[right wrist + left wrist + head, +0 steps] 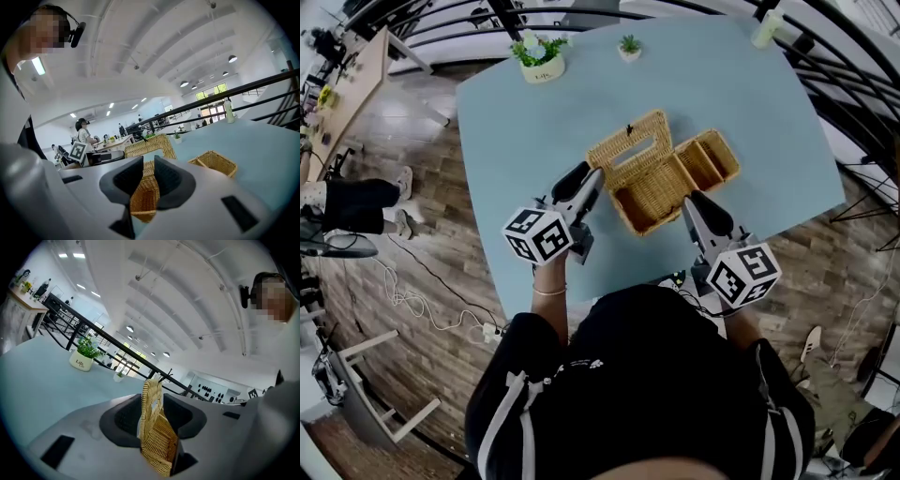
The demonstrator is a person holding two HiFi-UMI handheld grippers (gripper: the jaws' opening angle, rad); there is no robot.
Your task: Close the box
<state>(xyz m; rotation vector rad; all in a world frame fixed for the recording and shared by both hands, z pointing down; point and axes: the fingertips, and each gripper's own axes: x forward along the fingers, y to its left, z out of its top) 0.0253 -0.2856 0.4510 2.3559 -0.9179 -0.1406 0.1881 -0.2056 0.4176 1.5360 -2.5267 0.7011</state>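
A wicker box (652, 197) stands open in the middle of the light-blue table (516, 131). Its lid (628, 150), with a handle slot, is raised at the back left. My left gripper (592, 178) is at the lid's left edge. In the left gripper view the lid (157, 441) stands edge-on between the jaws of that gripper (152, 416), which are shut on it. My right gripper (689, 199) is at the box's right front corner. In the right gripper view its jaws (149, 176) are nearly together, with the box's wall (143, 201) between them.
A smaller wicker tray (710, 159) adjoins the box on the right. At the table's far edge stand a white planter (541, 58), a tiny potted plant (629, 45) and a bottle (766, 28). Black railings run behind the table. A person (356, 206) stands on the wooden floor at left.
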